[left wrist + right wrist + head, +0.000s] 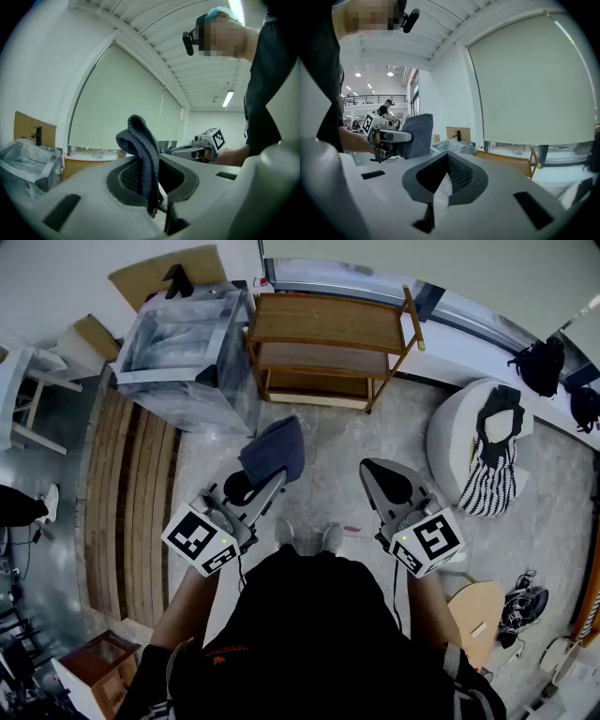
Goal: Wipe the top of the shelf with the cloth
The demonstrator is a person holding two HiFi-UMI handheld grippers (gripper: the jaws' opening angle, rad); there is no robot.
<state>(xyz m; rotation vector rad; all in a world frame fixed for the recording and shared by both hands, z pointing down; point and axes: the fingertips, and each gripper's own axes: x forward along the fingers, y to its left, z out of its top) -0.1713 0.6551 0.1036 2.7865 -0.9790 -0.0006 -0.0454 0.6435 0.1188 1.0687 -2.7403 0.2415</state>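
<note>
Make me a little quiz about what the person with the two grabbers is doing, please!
1. True or false: the left gripper has the dark blue cloth pinched in its jaws.
2. Pick one. Right now the cloth is: A) lying on top of the wooden shelf; B) held up in the air, not touching the shelf; C) spread flat on the floor.
3. Fill in the blank: the jaws of the right gripper are ____, with nothing between them.

Key: 1 true; 2 B; 3 shut.
</note>
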